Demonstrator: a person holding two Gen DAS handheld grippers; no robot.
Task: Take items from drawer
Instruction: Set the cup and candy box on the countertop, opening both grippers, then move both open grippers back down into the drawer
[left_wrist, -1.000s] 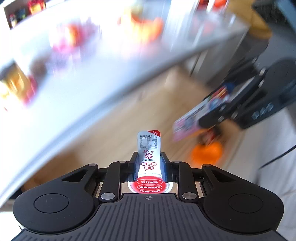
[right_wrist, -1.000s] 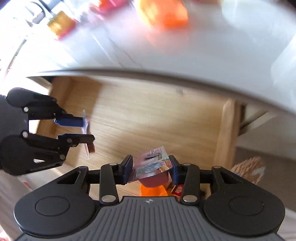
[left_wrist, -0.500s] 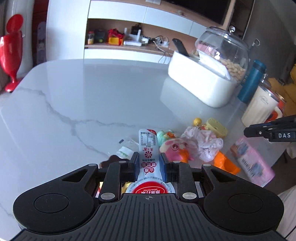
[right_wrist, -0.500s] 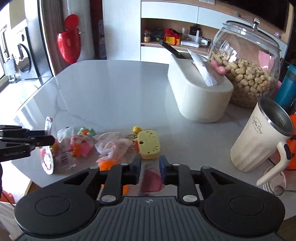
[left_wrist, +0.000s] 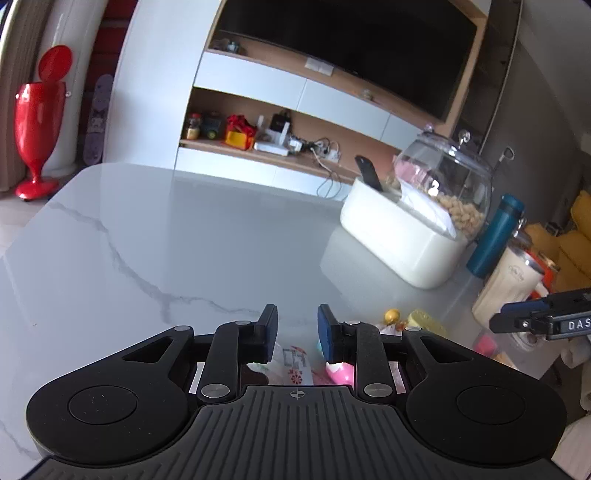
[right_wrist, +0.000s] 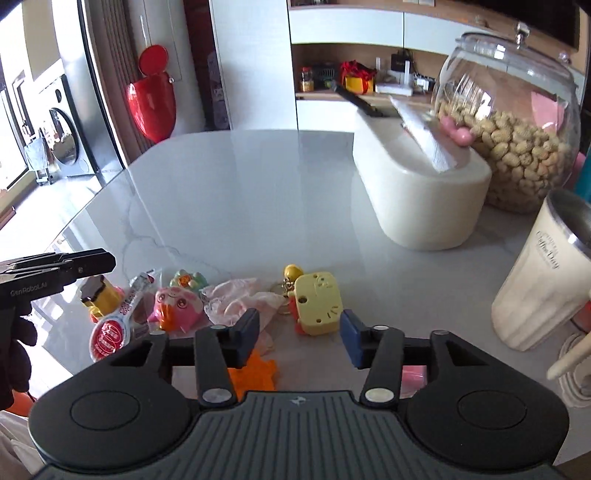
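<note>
Release step: both hand-held grippers stand open and empty, left (left_wrist: 297, 325), right (right_wrist: 300, 338), whose jaws have just been opening. Jelly cup (right_wrist: 112, 328) and pink packet (right_wrist: 413, 374) lie at the tabletop's (right_wrist: 240, 192) near edge. Next, I judge: back to the drawer.

Left gripper (left_wrist: 297, 330) hangs empty above the marble table (left_wrist: 184, 240), fingers (left_wrist: 269, 326) apart.

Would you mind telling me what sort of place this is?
Most likely a home living or dining room: a marble-look table with a peanut jar on it, and a TV above wall shelves of household clutter.
</note>
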